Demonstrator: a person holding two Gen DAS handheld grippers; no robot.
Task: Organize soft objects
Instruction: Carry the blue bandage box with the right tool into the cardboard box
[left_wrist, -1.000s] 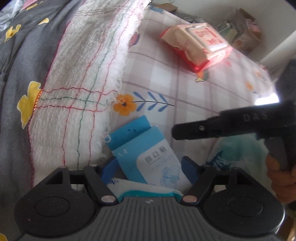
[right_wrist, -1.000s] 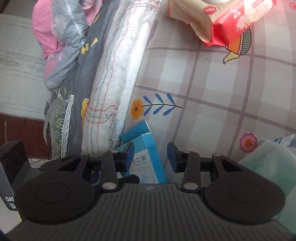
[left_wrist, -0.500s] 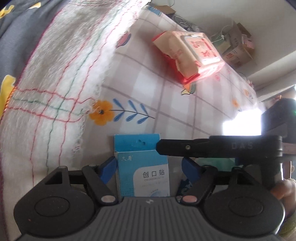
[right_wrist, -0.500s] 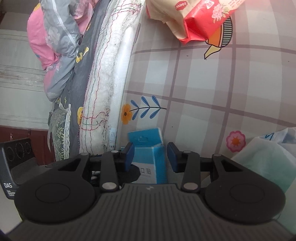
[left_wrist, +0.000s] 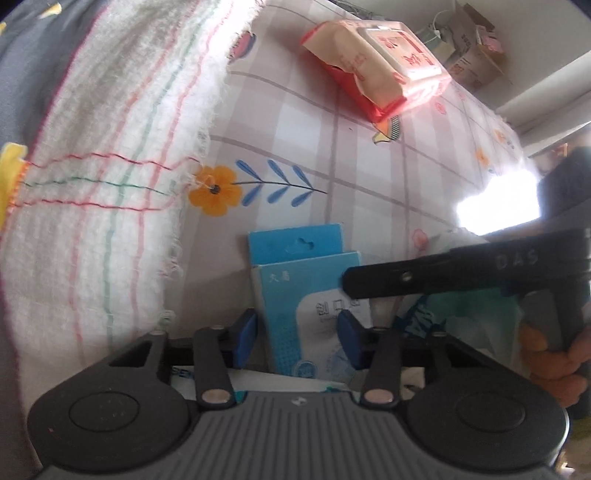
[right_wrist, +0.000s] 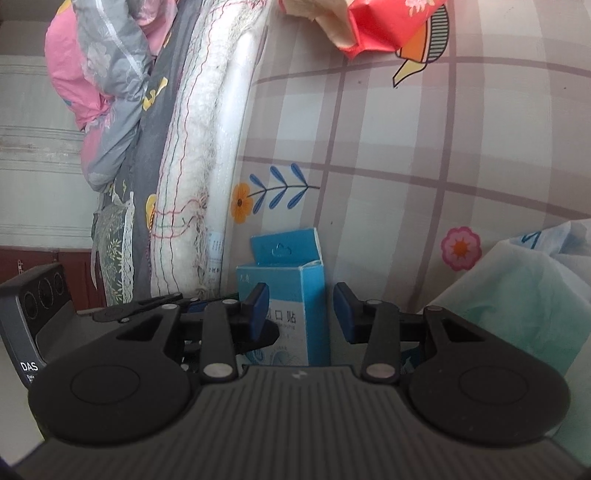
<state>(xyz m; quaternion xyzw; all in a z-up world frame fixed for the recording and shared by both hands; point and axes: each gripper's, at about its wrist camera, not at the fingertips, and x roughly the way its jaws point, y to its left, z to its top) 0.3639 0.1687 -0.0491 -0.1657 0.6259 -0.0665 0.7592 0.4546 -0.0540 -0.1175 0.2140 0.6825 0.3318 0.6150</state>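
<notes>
Two grippers are positioned around a blue box on a checked bed sheet.

Left wrist view: the left gripper (left_wrist: 300, 332) is seen with its blue pads apart, the blue box (left_wrist: 308, 295) standing between them; contact with the pads cannot be told. The box rests on the bed sheet (left_wrist: 332, 155), just right of a white towel (left_wrist: 110, 166). A red-and-cream wipes pack (left_wrist: 376, 70) lies far off on the sheet. The right gripper's finger (left_wrist: 424, 277) crosses in front of the box from the right. Right wrist view: the right gripper (right_wrist: 301, 312) is shown parted, the box (right_wrist: 295, 295) between its pads with a gap on the right side. A pale green bag (right_wrist: 517, 295) is seen near right.
</notes>
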